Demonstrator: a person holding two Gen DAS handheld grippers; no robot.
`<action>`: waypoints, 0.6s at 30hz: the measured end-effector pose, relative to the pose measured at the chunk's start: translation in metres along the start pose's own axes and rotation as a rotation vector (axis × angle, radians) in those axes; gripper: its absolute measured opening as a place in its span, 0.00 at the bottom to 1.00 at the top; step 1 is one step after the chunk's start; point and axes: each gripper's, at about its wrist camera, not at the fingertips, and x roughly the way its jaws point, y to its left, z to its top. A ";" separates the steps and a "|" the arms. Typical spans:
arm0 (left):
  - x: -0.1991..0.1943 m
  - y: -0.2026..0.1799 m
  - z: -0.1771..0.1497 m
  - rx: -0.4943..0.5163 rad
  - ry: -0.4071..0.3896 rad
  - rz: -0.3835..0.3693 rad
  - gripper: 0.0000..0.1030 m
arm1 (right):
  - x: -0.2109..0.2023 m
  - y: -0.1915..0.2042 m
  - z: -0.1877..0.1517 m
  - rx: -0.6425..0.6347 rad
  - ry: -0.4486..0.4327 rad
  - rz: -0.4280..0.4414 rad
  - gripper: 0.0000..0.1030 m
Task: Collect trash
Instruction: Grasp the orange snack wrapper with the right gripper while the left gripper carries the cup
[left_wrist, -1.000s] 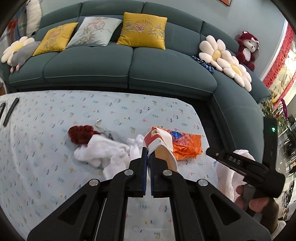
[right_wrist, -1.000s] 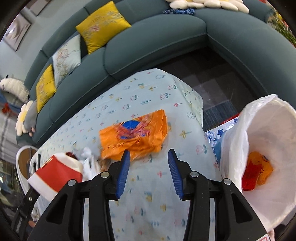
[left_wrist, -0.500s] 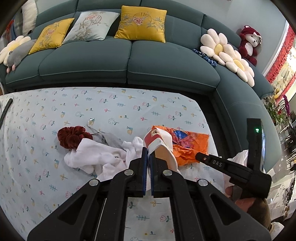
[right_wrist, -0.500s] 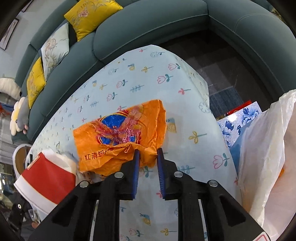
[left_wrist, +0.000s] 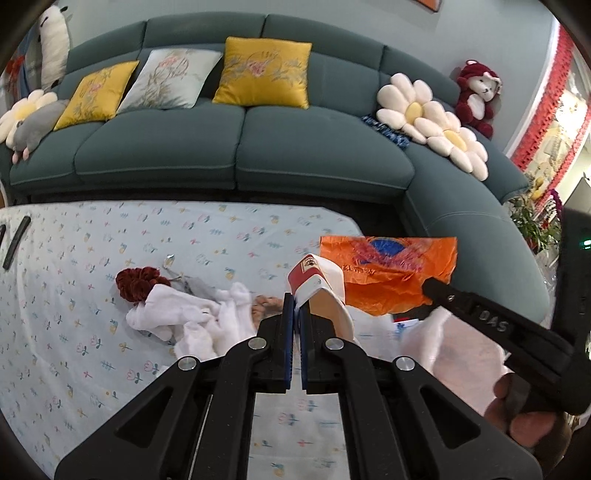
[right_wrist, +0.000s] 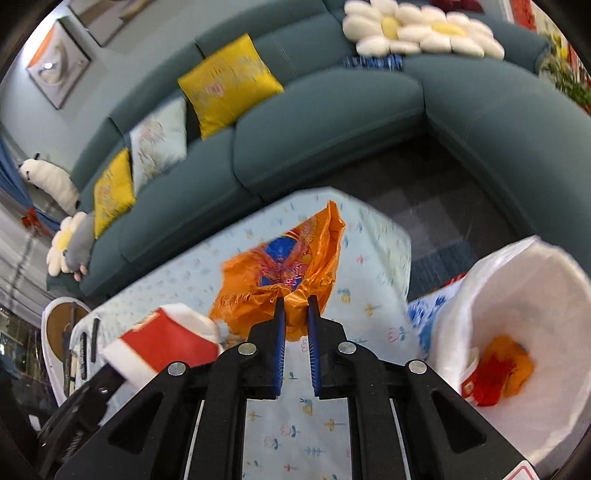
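Both cameras ride just behind their own fingers, close above the floral tablecloth (left_wrist: 74, 295). The left one faces the teal sofa (left_wrist: 236, 147) squarely; the right one looks from the table's right end, tilted, toward the same sofa. Both catch the orange bag (right_wrist: 280, 269) and red-and-white carton (left_wrist: 314, 277).

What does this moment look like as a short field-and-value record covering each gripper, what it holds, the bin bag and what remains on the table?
left gripper: shut on red-and-white paper cup
right gripper: shut on orange plastic bag, lifted off the table
white bin bag: open, at the right of the table, with orange and red trash inside
floral tablecloth: holds white tissues and a dark red scrunchie
background: teal sofa
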 end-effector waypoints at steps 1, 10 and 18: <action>-0.007 -0.008 0.000 0.009 -0.011 -0.008 0.02 | -0.011 -0.002 0.001 -0.001 -0.015 0.003 0.10; -0.044 -0.081 -0.010 0.094 -0.051 -0.083 0.02 | -0.107 -0.052 0.002 0.015 -0.144 -0.037 0.10; -0.056 -0.147 -0.035 0.193 -0.050 -0.135 0.03 | -0.159 -0.121 -0.013 0.091 -0.202 -0.102 0.10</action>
